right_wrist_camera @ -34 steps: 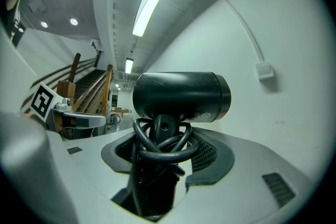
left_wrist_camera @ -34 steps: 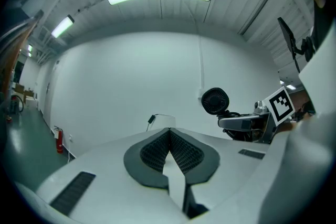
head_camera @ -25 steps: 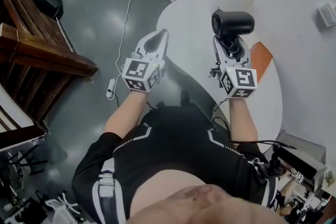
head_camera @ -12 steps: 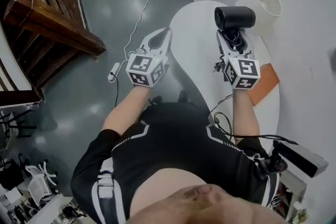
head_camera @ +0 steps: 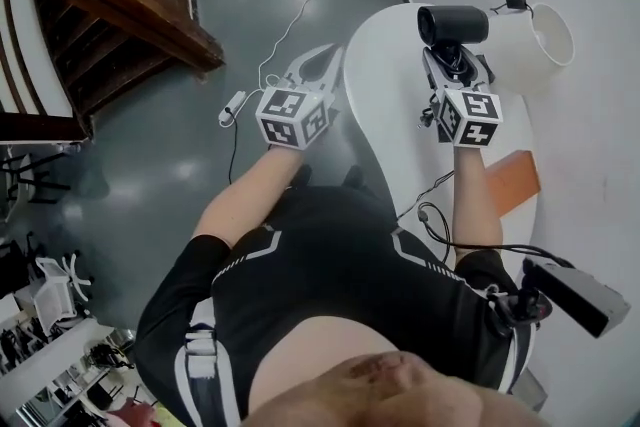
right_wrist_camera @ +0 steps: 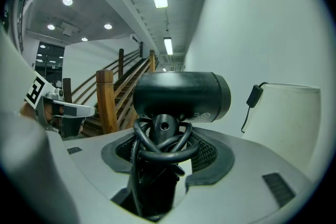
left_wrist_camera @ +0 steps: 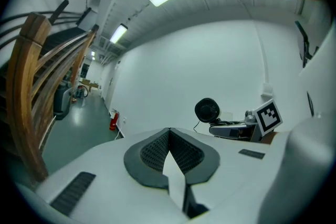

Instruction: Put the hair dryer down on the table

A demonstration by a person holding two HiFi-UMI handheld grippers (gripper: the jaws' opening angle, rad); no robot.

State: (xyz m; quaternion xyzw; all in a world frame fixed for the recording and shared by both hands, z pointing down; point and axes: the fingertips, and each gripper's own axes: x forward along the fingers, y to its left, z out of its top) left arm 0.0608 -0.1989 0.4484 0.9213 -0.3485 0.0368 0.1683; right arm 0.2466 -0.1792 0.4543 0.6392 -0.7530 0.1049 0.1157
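Observation:
The black hair dryer (head_camera: 453, 23) stands up out of my right gripper (head_camera: 452, 57), which is shut on its handle above the white round table (head_camera: 390, 115). In the right gripper view the dryer's barrel (right_wrist_camera: 181, 96) lies crosswise over the jaws, and its cord is coiled round the handle between them at my right gripper (right_wrist_camera: 161, 165). My left gripper (head_camera: 322, 65) hovers left of the table's edge, over the floor, shut and with nothing in it. From the left gripper (left_wrist_camera: 169, 153) view the dryer (left_wrist_camera: 207, 110) shows off to the right.
A white cylinder (head_camera: 540, 40) with a cable and plug stands on the table right behind the dryer. An orange flat thing (head_camera: 513, 183) lies at the table's right. A wooden staircase (head_camera: 110, 5) stands far left, and a white cable (head_camera: 300, 10) runs across the grey floor.
The head view has swung, so the table and both grippers sit further right and higher in the picture. The dryer stays in the right gripper's grip; the left gripper stays shut.

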